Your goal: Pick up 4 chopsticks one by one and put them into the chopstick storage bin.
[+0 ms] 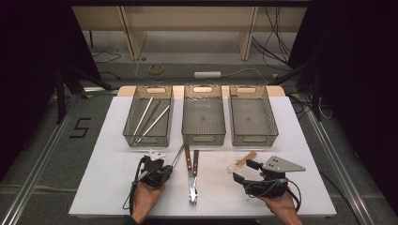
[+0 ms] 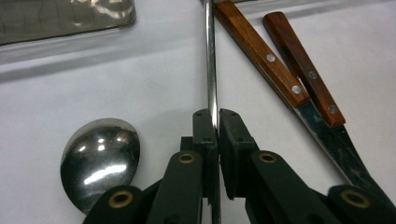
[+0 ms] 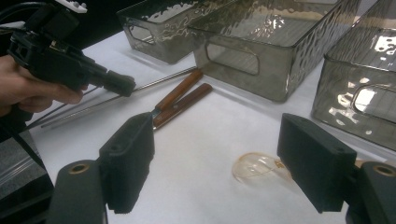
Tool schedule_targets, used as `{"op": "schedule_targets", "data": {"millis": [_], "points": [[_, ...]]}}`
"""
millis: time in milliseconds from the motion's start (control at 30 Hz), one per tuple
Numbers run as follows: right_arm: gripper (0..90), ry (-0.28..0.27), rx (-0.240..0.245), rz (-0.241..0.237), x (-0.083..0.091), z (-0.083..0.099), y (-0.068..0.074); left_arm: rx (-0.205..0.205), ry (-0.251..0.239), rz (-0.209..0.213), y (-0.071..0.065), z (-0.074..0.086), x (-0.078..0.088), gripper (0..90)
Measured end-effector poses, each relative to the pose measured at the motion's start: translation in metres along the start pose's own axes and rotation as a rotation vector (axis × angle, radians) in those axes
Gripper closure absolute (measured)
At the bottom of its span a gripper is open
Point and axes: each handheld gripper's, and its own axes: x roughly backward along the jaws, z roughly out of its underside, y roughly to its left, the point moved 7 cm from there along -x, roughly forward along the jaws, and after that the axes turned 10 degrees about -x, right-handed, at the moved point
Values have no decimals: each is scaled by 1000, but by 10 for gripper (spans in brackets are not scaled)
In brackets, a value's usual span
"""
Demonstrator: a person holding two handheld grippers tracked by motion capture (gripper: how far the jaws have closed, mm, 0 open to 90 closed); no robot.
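My left tongs [image 2: 215, 122] are clenched on the thin steel handle of the spoon [image 2: 211, 60], near the front edge of the bench [image 1: 117, 187]. Its long axis points toward the far edge, to the left tray [image 1: 129, 126]. My right tongs [image 3: 217, 163] stand released, farther off.

Support surface: white rectangular tabletop [image 1: 117, 187].
Far row: three smoked translucent plastic bins side by side, left bin [image 1: 133, 123], middle bin [image 1: 203, 139], right bin [image 1: 254, 138].
Centre, near the middle bin: two wooden-handled steel utensils [image 1: 192, 171], lying parallel and touching.
Left of centre: polished steel spoon [image 2: 100, 158], bowl resting on the tabletop.
Right of centre: clear plastic spoon with a wooden handle [image 1: 241, 162], lying flat.
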Motion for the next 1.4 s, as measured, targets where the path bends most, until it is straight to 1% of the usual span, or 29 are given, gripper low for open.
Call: {"op": "schedule_targets", "data": {"millis": [33, 67, 200, 267, 367, 500, 667, 733, 767, 900, 933, 1000, 1033, 1167, 1267, 1300, 1400], "points": [[285, 1, 0, 0, 0, 0, 0, -5, -1, 5, 0, -1, 1, 853], [285, 1, 0, 1, 0, 0, 0, 1, -9, 6, 0, -2, 2, 853], [284, 1, 1, 0, -1, 0, 0, -6, -20, 21, -1, -5, 6, 853], [285, 2, 1, 2, -1, 0, 0, -17, -25, 24, 0, -6, 8, 854], [285, 1, -2, 2, 0, 0, -1, -15, -35, 38, -2, -8, 10, 855], [285, 1, 1, 2, 0, 0, -1, -22, -47, 42, -2, -10, 14, 854], [285, 1, -2, 2, 0, 0, -1, -35, -58, 53, -4, -13, 20, 854], [285, 1, 1, 3, 0, 0, -1, -44, -55, 62, -5, -13, 22, 855], [285, 1, 0, 2, 0, 0, -1, -38, -69, 59, -5, -15, 24, 854], [285, 3, -3, 3, -1, 0, -1, -47, -73, 65, -4, -15, 26, 855], [285, 2, -2, 2, 0, 0, -1, -43, -80, 64, -5, -15, 26, 855], [285, 1, -1, 2, 0, 0, -1, -49, -82, 66, -5, -16, 28, 855], [285, 2, -1, 2, -1, 0, -1, -47, -94, 64, -5, -17, 29, 855], [285, 2, -2, 2, 0, 0, -1, -50, -102, 66, -3, -18, 33, 855], [285, 2, -2, 2, 0, 0, -1, -43, -126, 64, -3, -20, 37, 855], [286, 2, -1, 2, 0, 0, -1, -47, -133, 61, -2, -21, 40, 855], [286, 2, -2, 2, 0, 0, -1, -41, -147, 60, 1, -24, 45, 855]]}}
